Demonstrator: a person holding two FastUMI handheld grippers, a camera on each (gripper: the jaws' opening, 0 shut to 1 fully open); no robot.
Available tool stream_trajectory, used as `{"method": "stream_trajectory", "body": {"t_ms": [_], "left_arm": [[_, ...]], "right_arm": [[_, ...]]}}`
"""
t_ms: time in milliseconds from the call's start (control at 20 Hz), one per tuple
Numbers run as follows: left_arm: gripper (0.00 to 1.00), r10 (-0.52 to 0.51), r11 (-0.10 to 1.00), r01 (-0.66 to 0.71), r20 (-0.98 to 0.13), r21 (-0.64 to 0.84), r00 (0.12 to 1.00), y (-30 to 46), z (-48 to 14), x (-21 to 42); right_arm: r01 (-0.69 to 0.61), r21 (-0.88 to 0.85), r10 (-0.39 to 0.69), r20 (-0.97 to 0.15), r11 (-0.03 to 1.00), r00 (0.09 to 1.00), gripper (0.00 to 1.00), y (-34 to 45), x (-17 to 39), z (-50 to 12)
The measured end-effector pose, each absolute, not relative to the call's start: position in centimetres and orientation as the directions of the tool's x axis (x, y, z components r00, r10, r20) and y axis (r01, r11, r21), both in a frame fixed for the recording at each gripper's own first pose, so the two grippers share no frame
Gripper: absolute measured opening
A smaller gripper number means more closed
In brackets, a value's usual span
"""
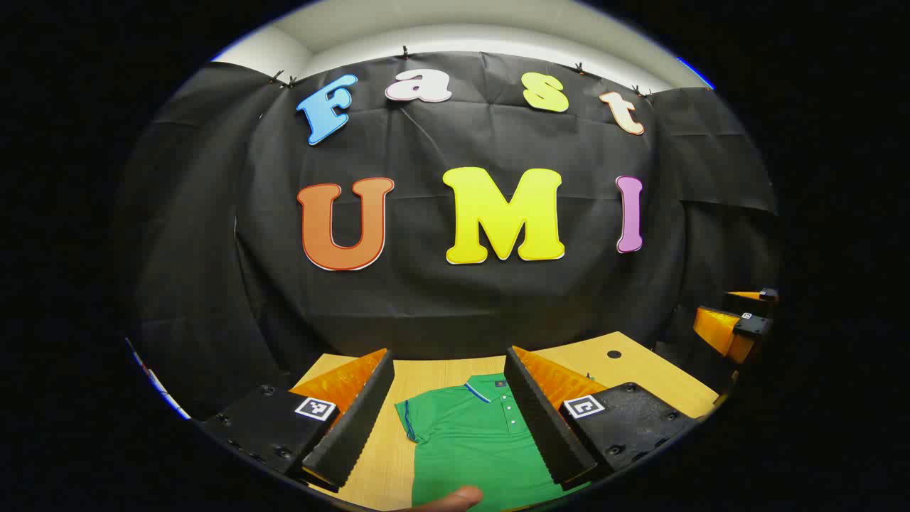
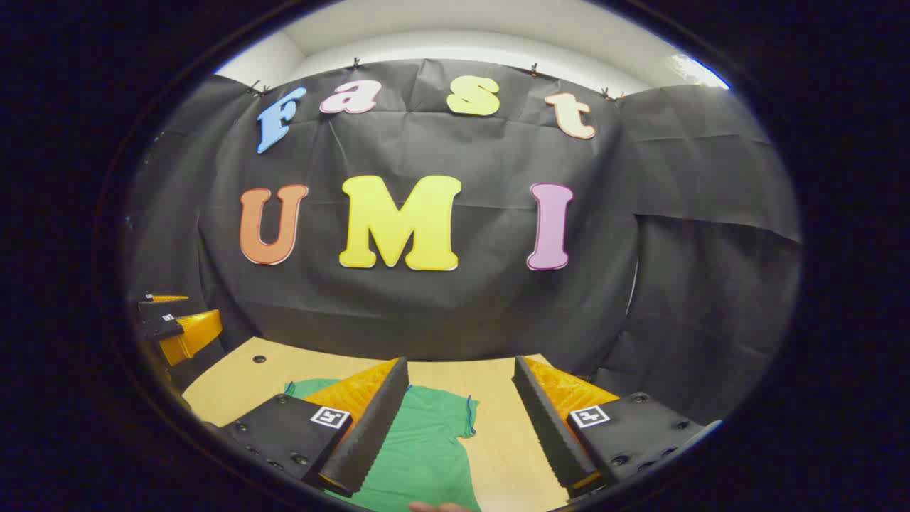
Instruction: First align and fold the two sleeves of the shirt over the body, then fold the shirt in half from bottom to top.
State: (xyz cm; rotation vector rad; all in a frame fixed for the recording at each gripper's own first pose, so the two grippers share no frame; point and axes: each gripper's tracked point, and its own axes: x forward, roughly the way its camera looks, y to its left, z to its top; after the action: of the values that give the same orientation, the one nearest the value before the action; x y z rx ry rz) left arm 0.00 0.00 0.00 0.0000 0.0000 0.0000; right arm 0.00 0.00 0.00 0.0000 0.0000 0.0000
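A green polo shirt with a blue-trimmed collar lies flat on the wooden table; its left sleeve spreads outward. My left gripper hovers open above the collar area, nothing between its fingers. In the right gripper view the shirt shows its other sleeve spread on the table. My right gripper is open above that sleeve, holding nothing. The right gripper shows at the far right of the left gripper view, and the left gripper at the far left of the right gripper view.
A fingertip pokes in at the bottom of the left gripper view, and another in the right gripper view. The table has a small dark hole near its back corner. Black cloth walls close the booth behind and beside it.
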Motion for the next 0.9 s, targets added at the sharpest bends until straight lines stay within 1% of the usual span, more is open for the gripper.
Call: {"method": "stream_trajectory", "body": {"t_ms": [50,150,200,250,350,400,450,500,600,650,700,750,800,900], "left_arm": [[1.00,0.006,1.000,-0.006,-0.005,-0.002,1.000,0.0,-0.1,-0.1],[1.00,0.012,1.000,-0.012,-0.002,-0.005,1.000,-0.1,0.0,0.0],[1.00,0.023,1.000,-0.023,-0.007,-0.002,1.000,0.1,-0.1,0.1],[1.00,0.033,0.999,-0.033,-0.012,0.002,0.999,0.3,-0.4,0.2],[1.00,0.046,0.999,-0.046,-0.007,-0.001,0.999,0.6,-0.2,0.1],[1.00,0.051,0.999,-0.051,-0.006,-0.002,0.999,0.8,-0.1,0.1],[1.00,0.064,0.998,-0.064,-0.007,-0.002,0.998,1.1,-0.1,0.2],[1.00,0.076,0.997,-0.077,-0.008,-0.006,0.997,1.4,-0.3,0.2],[1.00,0.082,0.997,-0.082,-0.008,-0.014,0.997,1.5,-0.3,0.1],[1.00,0.077,0.997,-0.077,-0.008,-0.018,0.997,1.4,-0.3,0.1],[1.00,0.077,0.997,-0.077,-0.008,-0.017,0.997,1.3,-0.4,0.1],[1.00,0.081,0.997,-0.081,-0.008,-0.015,0.997,1.4,-0.4,0.1],[1.00,0.079,0.997,-0.079,-0.007,-0.016,0.997,1.3,-0.5,0.2],[1.00,0.074,0.997,-0.074,-0.005,-0.020,0.997,1.1,-0.4,0.2]], "right_arm": [[-0.004,-0.014,0.004,0.006,1.000,1.000,0.92,0.1,0.4,0.2],[-0.032,-0.029,0.033,0.016,0.999,0.999,0.92,0.8,1.0,0.5],[-0.045,-0.034,0.046,0.019,0.998,0.999,0.96,1.1,1.2,0.6],[-0.056,-0.035,0.057,0.019,0.998,0.998,0.92,1.4,1.3,0.8],[-0.072,-0.031,0.073,0.021,0.997,0.997,0.92,1.8,1.7,0.9],[-0.076,-0.028,0.077,0.022,0.997,0.997,1.00,1.9,1.8,1.0],[-0.081,-0.024,0.081,0.022,0.996,0.996,0.96,2.1,2.1,1.2],[-0.084,-0.024,0.085,0.020,0.996,0.996,0.96,2.3,2.3,1.1],[-0.099,-0.029,0.099,0.017,0.995,0.995,0.92,2.9,2.7,1.1],[-0.100,-0.032,0.101,0.017,0.994,0.995,0.96,2.9,2.9,1.1],[-0.103,-0.029,0.103,0.015,0.994,0.995,0.92,2.9,3.1,0.9],[-0.105,-0.023,0.105,0.006,0.994,0.994,0.92,2.9,3.3,0.7],[-0.106,-0.021,0.105,-0.003,0.994,0.994,0.96,3.0,3.5,0.4],[-0.104,-0.024,0.104,-0.010,0.994,0.995,0.96,2.9,3.9,0.0]]}}
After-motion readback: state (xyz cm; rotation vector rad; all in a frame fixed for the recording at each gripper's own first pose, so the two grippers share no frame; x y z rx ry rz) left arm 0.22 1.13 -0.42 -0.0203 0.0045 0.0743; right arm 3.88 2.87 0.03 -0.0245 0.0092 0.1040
